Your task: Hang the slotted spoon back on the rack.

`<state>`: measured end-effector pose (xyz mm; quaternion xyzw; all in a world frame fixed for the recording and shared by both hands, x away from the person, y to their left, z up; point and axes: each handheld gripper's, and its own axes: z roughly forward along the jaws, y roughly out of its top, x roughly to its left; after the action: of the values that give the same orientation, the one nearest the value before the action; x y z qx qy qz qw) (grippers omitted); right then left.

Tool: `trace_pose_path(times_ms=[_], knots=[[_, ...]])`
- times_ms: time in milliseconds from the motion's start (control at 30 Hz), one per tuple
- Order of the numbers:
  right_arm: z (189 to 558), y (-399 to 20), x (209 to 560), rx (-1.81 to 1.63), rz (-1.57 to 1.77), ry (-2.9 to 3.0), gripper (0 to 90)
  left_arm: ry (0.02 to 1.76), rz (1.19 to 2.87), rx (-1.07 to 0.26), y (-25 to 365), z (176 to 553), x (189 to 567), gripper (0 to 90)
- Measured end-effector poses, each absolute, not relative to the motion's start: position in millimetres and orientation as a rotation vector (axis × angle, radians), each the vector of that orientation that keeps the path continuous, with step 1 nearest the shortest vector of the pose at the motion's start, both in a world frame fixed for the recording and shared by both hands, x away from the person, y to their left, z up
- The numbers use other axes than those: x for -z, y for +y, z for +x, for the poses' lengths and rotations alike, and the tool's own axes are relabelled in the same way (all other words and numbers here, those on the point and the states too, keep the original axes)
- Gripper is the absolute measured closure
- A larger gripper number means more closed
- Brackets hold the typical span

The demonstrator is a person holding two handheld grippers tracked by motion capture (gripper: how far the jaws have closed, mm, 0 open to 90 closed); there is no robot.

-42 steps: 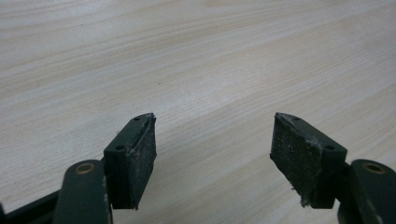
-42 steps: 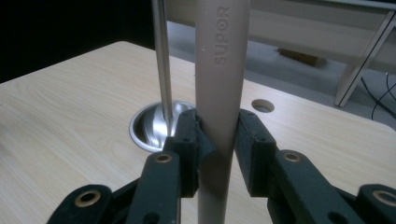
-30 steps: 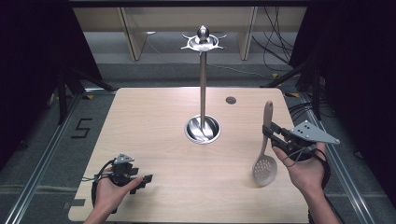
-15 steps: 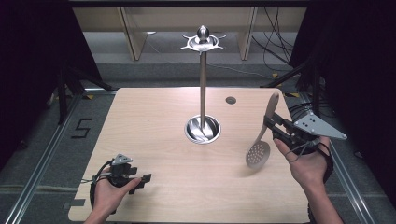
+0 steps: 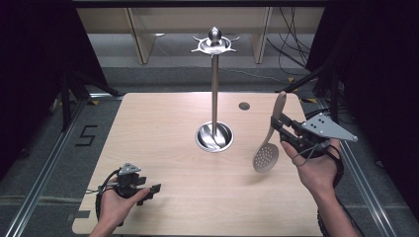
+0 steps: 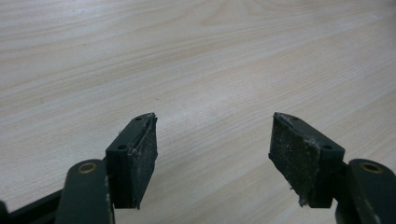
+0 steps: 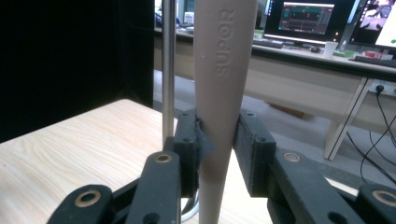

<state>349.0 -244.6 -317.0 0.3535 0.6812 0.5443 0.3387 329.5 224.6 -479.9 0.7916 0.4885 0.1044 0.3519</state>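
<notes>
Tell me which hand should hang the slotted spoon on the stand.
Right, most likely. The right gripper is already shut on the slotted spoon, holding it clear of the table beside the stand. The left gripper sits open and empty at the near edge, farther from the stand.

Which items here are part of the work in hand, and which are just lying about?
In the job:
- slotted spoon, handle clamped in the right hand-held gripper
- utensil stand with its hook ring on top

Lying about:
- left hand-held gripper, open, holding nothing, low over the table
- small dark disc on the table
</notes>
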Motion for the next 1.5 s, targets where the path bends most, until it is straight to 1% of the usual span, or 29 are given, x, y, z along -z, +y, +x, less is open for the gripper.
trace_pose_path(times_ms=[100,133,167,233,533,700,1500], knots=[[348.7,-239.7,314.1,-1.429,0.942,1.764,71.9,1.257,2.039,-0.278,223.5,329.4,479.5,31.5],[350.8,-240.1,312.3,-1.415,0.901,1.754,71.8,1.235,2.073,-0.285,224.7,330.4,478.7,31.5],[351.0,-237.0,309.9,-1.426,0.909,1.767,71.9,1.253,2.048,-0.276,221.8,329.6,479.3,31.5],[350.8,-233.5,307.9,-1.434,0.921,1.763,71.8,1.235,2.074,-0.279,222.6,330.3,479.1,31.5],[357.5,-222.8,303.1,-1.454,0.918,1.764,71.8,1.252,2.038,-0.281,223.4,328.9,478.9,31.6],[359.1,-218.9,301.1,-1.455,0.915,1.763,71.8,1.243,2.054,-0.283,223.5,329.0,478.4,31.6],[388.3,-203.9,289.4,-1.465,0.929,1.8,71.7,1.235,2.034,-0.291,224.0,329.0,479.4,31.6]])
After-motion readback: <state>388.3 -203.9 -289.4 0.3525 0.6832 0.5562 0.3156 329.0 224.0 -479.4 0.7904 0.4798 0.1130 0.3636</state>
